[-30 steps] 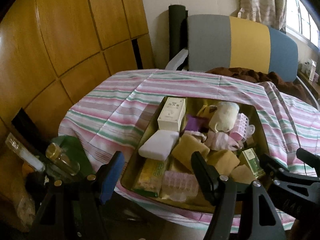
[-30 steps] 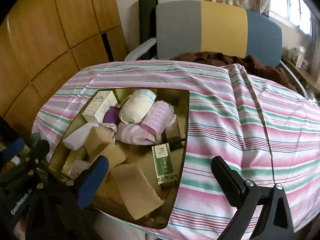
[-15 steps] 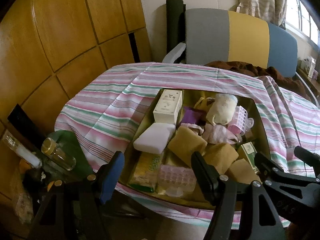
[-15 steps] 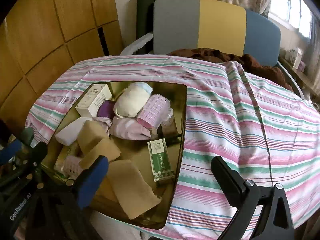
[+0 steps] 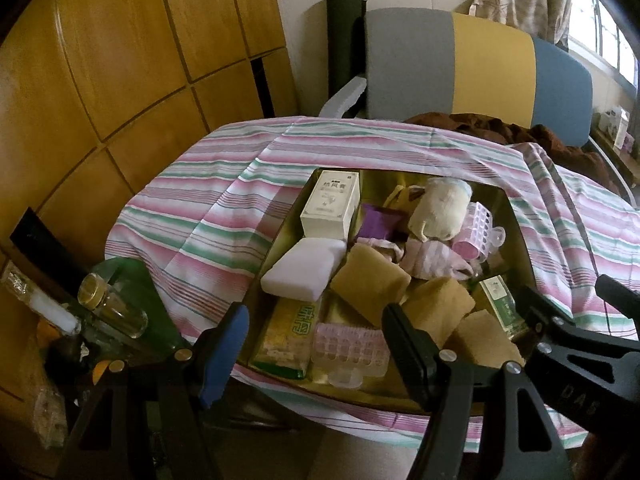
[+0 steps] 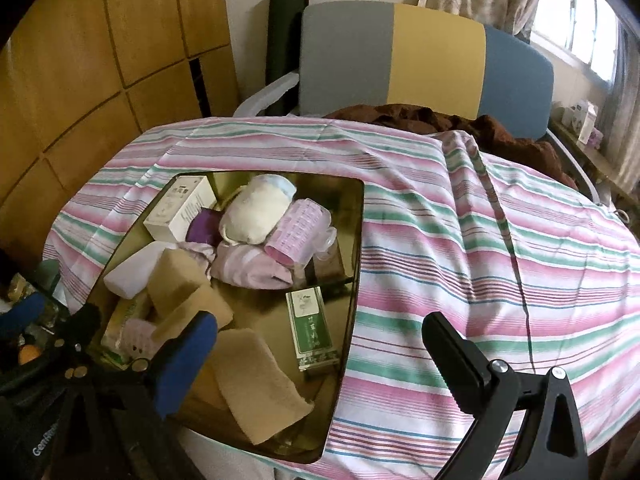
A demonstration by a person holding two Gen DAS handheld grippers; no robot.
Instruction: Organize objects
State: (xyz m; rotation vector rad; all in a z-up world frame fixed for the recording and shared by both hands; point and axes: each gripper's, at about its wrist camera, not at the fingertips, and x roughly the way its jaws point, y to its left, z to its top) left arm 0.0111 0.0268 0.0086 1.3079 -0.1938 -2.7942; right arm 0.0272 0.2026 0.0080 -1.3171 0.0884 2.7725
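Left gripper (image 5: 314,334) and right gripper (image 6: 320,340) both wide open, empty, hovering at near edge of gold rectangular metal tray (image 6: 357,240). Tan sponge blocks (image 5: 370,286), white box (image 5: 330,204), green box (image 6: 311,322) piled inside, on striped cloth (image 6: 480,240).

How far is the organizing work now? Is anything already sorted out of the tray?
Nothing looks sorted yet: the tray holds a mixed pile, including the white box, white sponge and green box, and the striped cloth beside it carries nothing. In hand: nothing; the left hand-held gripper and right hand-held gripper are both open. All the sorting is left.
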